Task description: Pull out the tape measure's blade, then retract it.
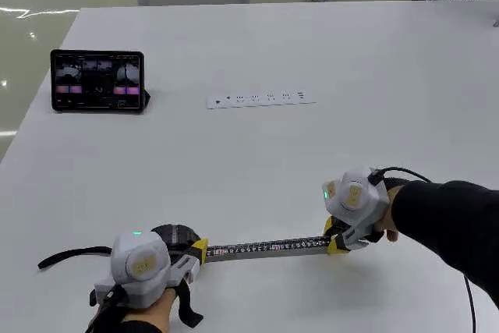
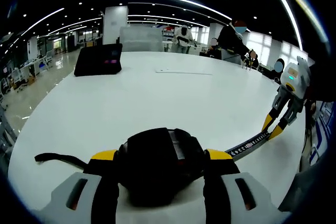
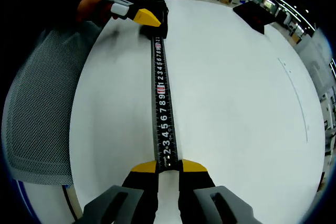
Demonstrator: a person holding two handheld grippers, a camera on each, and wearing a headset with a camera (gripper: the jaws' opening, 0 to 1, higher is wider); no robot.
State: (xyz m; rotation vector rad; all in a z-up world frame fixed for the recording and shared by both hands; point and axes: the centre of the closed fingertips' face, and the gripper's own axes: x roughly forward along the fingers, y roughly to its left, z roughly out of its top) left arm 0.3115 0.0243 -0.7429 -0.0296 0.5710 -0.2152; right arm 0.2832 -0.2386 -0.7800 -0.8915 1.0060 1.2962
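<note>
A black tape measure case (image 1: 178,237) (image 2: 161,160) rests on the white table at the near left, and my left gripper (image 1: 195,253) (image 2: 163,156) is shut on it. Its blade (image 1: 265,249) (image 3: 161,114) (image 2: 251,143) stretches flat across the table to the right, numbers facing up. My right gripper (image 1: 334,239) (image 3: 167,167) is shut on the blade's end, yellow tips pinching it. A black wrist strap (image 1: 69,256) (image 2: 58,158) trails left from the case.
A tablet (image 1: 97,80) stands propped at the far left of the table (image 1: 312,146). A white power strip (image 1: 261,99) lies mid-table farther back. A black cable (image 1: 405,171) runs behind my right hand. People stand beyond the table's far edge.
</note>
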